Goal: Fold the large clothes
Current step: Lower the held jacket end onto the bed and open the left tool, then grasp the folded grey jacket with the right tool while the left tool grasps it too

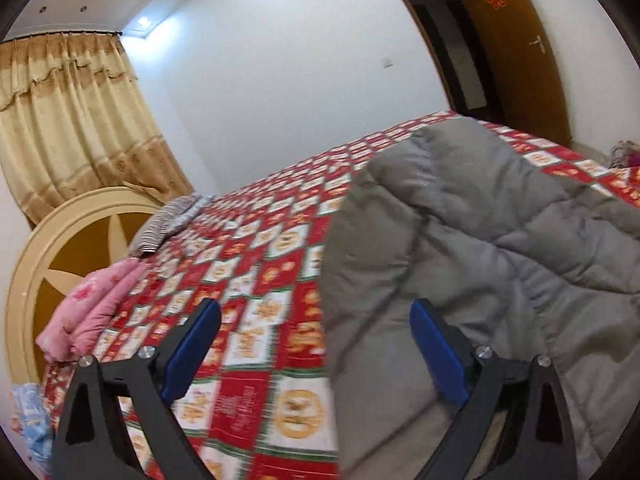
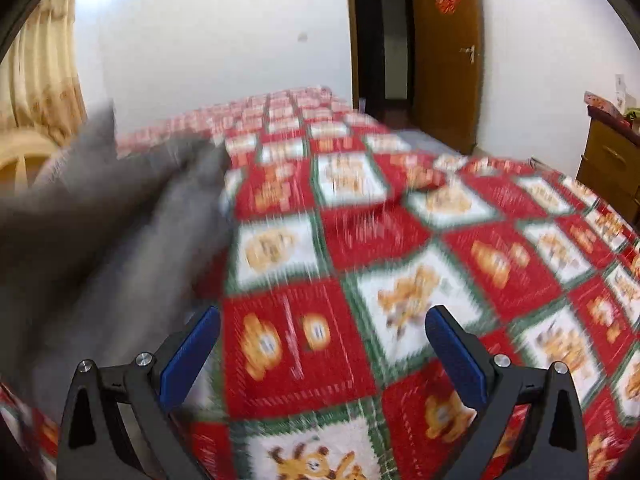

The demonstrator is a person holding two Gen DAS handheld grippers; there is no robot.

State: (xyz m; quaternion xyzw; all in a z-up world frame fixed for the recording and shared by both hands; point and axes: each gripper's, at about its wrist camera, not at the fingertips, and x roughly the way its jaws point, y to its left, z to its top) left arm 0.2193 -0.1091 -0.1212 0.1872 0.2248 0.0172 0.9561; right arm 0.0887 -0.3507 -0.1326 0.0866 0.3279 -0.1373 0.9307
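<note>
both tongs wide open, empty — coat (image 1: 460, 232) lies nearer left tongs (image 1: 316, 352), left of right tongs (image 2: 322, 354).

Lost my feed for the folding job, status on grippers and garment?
Left hand-held gripper open, empty. Right hand-held gripper open, empty. Grey padded coat lies rumpled on checked bedspread, unheld. Nothing blocking it.

A bedroom in a home. Big bed (image 1: 256, 264) w/ a red picture blanket, round headboard (image 1: 60, 248), pink pillow (image 1: 96, 312). Yellow curtains (image 1: 68, 120) on the window, brown wood door (image 2: 446, 52) w/ a red paper sign, wood drawers (image 2: 608, 164).
</note>
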